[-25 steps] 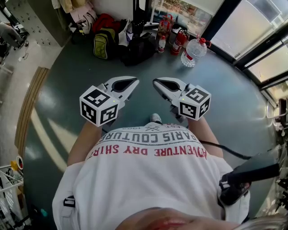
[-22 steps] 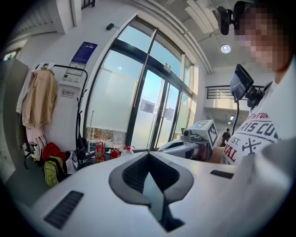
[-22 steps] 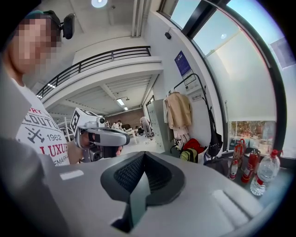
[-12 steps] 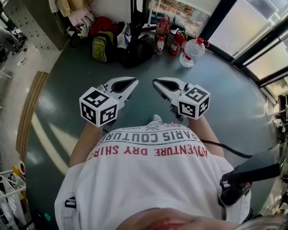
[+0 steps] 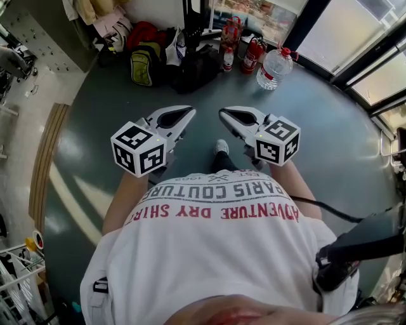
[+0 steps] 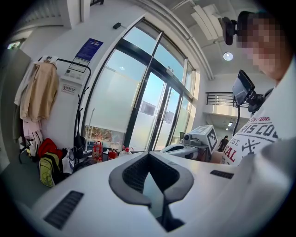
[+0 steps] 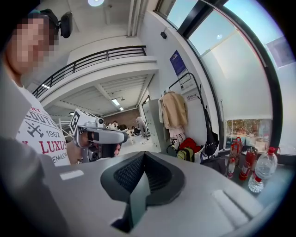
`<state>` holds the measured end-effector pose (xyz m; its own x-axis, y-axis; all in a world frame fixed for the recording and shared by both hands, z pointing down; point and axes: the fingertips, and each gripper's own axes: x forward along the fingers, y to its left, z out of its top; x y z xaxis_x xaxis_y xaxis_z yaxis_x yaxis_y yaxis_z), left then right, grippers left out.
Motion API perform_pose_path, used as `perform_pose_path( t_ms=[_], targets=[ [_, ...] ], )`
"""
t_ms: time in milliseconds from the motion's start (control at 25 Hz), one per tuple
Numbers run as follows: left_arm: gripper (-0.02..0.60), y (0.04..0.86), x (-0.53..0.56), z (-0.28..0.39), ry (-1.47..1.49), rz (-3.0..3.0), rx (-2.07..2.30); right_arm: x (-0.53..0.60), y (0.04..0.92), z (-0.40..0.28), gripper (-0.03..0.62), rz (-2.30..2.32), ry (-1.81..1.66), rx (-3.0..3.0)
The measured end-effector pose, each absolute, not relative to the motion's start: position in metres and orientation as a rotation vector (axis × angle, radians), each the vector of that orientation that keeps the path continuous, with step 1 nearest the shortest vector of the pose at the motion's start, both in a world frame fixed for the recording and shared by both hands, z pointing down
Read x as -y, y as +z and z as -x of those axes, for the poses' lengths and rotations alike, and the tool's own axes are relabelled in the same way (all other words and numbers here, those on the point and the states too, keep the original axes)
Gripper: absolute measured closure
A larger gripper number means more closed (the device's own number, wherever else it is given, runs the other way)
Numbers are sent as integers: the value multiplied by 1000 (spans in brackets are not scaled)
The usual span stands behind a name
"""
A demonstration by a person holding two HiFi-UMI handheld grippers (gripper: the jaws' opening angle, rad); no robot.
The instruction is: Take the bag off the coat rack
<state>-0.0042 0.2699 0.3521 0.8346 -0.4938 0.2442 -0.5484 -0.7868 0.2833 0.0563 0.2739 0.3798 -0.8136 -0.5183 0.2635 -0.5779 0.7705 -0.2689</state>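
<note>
Barely begun. Bag (image 7: 211, 140), black, hangs on the coat rack (image 5: 188, 16), above backpacks (image 5: 144, 60) heaped on the floor (image 5: 95, 139); not yet lifted. Person stands well apart from the rack, both claws held out in front of the chest. Left claw (image 5: 189, 112): tips closed together, nothing between. Right claw (image 5: 222, 113): likewise pinched together, empty. Judgement: only the approach is under way, nothing done on the bag itself. Left to do: close the gap, open a claw, take the strap, lift it clear of the hook. Which hook bears the strap cannot be made out.
</note>
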Motion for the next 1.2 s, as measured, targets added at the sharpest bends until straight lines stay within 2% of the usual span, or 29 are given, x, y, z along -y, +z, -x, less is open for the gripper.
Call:
perform_pose_path(
  t_ms=[320,800,1200],
  targets=[
    [580,382,-178,-15,274,-2606,785,-177,406,-77,592,-867,589,2776],
    [580,389,77,-69,293,-2528,871,84,407,-139,592,-854,613,2790],
    [580,365,163,-63,230,-2536,1000,177,371,-134,592,-760,463,2860]
  ],
)
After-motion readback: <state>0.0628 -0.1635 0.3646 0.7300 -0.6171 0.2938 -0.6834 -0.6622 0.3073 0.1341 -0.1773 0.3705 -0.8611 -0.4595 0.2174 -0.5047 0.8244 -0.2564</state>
